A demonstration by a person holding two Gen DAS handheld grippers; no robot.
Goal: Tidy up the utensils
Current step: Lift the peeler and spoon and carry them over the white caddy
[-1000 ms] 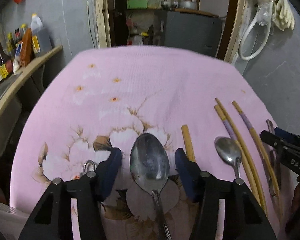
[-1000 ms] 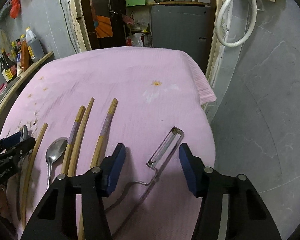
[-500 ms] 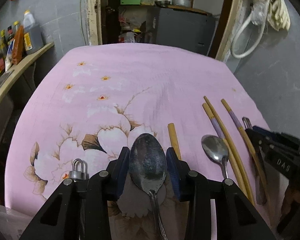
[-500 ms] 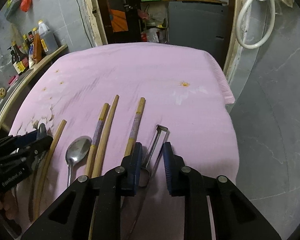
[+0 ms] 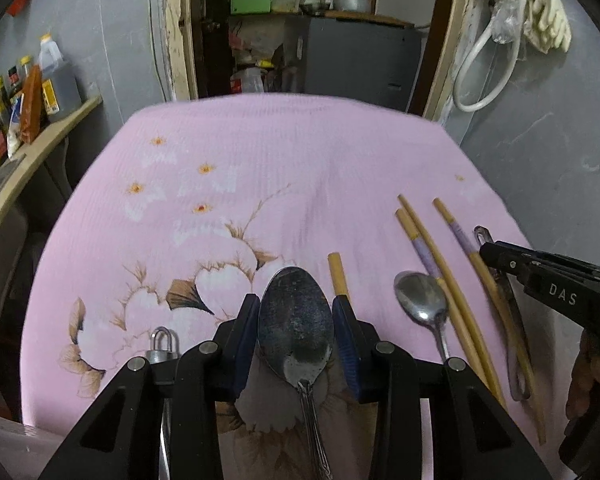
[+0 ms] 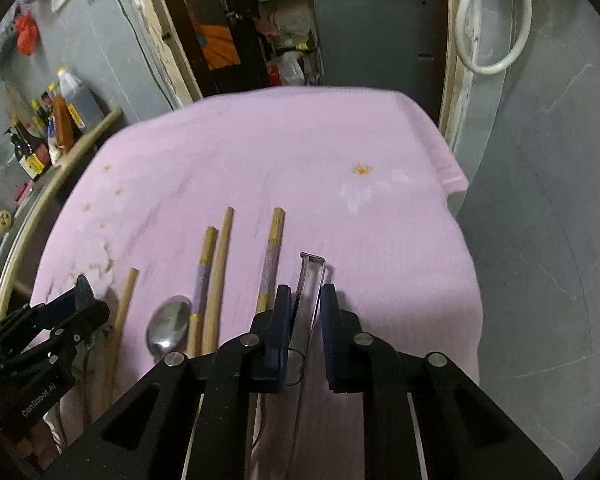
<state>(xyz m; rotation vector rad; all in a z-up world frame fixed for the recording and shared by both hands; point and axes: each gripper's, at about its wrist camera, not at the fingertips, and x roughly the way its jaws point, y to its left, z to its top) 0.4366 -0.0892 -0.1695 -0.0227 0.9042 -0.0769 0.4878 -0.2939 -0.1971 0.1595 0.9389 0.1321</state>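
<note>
A large dark metal spoon (image 5: 296, 320) lies bowl-forward on the pink floral cloth (image 5: 260, 152). My left gripper (image 5: 295, 304) is shut on it, both blue pads against the sides of its bowl. Right of it lie a short chopstick (image 5: 337, 276), a small shiny spoon (image 5: 420, 296) and several long chopsticks (image 5: 440, 280). A wire-frame peeler (image 6: 312, 264) stands on edge between my right gripper's (image 6: 305, 300) blue pads. Those jaws are closing and press on the peeler's head. My left gripper's fingers (image 6: 80, 292) show at the lower left of the right wrist view.
A small padlock (image 5: 162, 346) sits on the cloth just left of my left gripper. A curved shelf with bottles (image 5: 40, 92) runs along the left wall. The cloth's right edge (image 6: 460, 240) drops to a grey concrete floor. A doorway and a grey cabinet stand behind.
Both grippers' jaws have narrowed: the left onto the large spoon's bowl, the right around the peeler. The peeler has swung from slanted to in line with the fingers.
</note>
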